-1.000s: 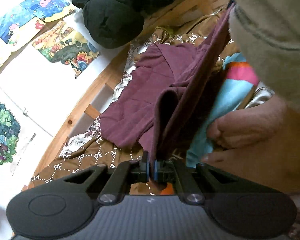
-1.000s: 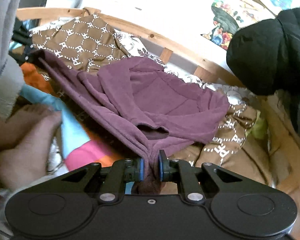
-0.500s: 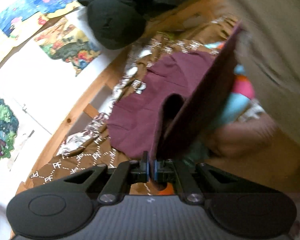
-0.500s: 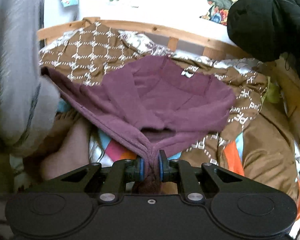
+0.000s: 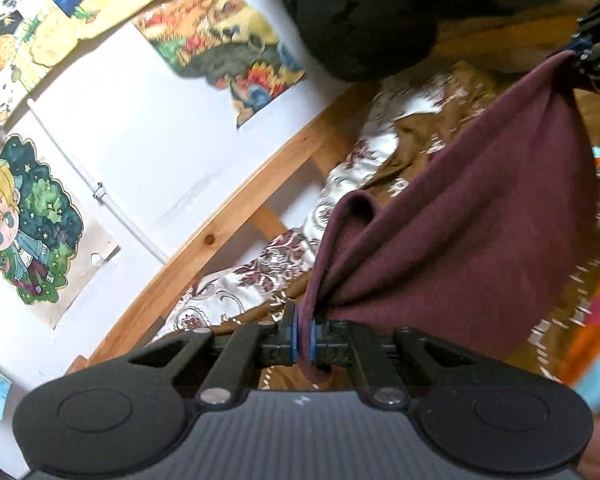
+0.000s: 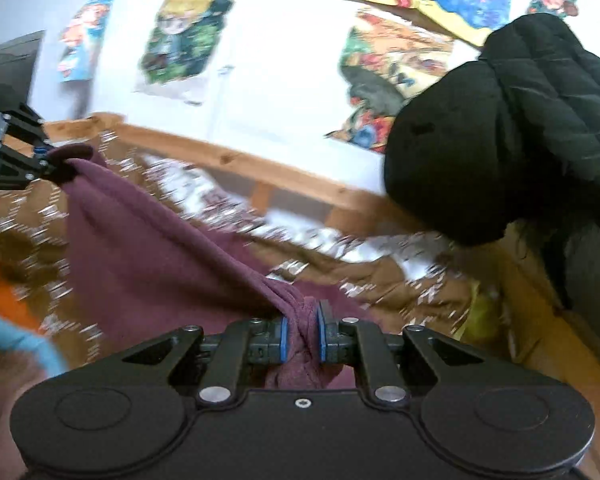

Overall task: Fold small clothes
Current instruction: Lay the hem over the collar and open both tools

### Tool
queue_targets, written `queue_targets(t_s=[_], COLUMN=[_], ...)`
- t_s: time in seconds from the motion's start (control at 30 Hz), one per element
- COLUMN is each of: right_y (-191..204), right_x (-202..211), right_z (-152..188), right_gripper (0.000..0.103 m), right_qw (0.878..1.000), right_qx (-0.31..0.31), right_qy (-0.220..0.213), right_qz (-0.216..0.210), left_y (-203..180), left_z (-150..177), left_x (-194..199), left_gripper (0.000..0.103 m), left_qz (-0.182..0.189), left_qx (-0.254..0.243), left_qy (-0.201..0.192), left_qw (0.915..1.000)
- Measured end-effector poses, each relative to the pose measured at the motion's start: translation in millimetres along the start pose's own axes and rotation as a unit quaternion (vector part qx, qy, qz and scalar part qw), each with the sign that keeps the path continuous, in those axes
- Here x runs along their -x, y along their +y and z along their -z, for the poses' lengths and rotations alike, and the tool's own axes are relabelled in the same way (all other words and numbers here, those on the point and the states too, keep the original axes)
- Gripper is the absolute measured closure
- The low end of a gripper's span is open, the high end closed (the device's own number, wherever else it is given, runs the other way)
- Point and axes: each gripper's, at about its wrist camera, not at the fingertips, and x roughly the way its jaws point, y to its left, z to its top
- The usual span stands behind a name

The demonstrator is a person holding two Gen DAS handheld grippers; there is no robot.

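A small maroon garment hangs stretched in the air between my two grippers, above a bed with a brown patterned cover. My left gripper is shut on one bunched corner of it. My right gripper is shut on the opposite corner, with a thicker wad of cloth between its blue pads. In the left wrist view the right gripper shows at the upper right, holding the far corner. In the right wrist view the left gripper shows at the far left. The garment sags between them.
A wooden bed rail runs along a white wall with several colourful drawings. A black padded jacket hangs over the rail's right end. Orange and blue fabric lies on the bed beneath the garment.
Both grippers have risen and moved apart, lifting the maroon garment off the bed and pulling it taut. The person's foot and grey sleeve have left the views.
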Motion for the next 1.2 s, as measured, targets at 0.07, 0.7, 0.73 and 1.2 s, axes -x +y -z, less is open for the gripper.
queue_targets(t_s=[0.07,0.7,0.73,1.2], right_y=[-10,-41,-42,-78], right_x=[-25,-211,-216,-213], right_z=[-3,31,35,61], right_gripper=[0.089,0.084,0.084,0.019], right_qw=[1.0,0.997,0.996,0.981], right_qx=[-0.016,-0.062,-0.066,-0.185], right_qy=[-0.001,0.022,0.025,0.034], right_qz=[0.011,0.05,0.048,-0.044], left_y=[-3,-9,-9,20], left_z=[-11,-22,-21,-10], left_x=[-24,-226,-229,-246], left_gripper=[0.098,0.095,0.095,0.071], left_qz=[-0.012,0.025,0.031,0.057], left_qx=[-0.013,0.052,0.064,0.21], left_qy=[0.009,0.153,0.163,0.214], left_qw=[0.9998,0.9864,0.9841,0.9524])
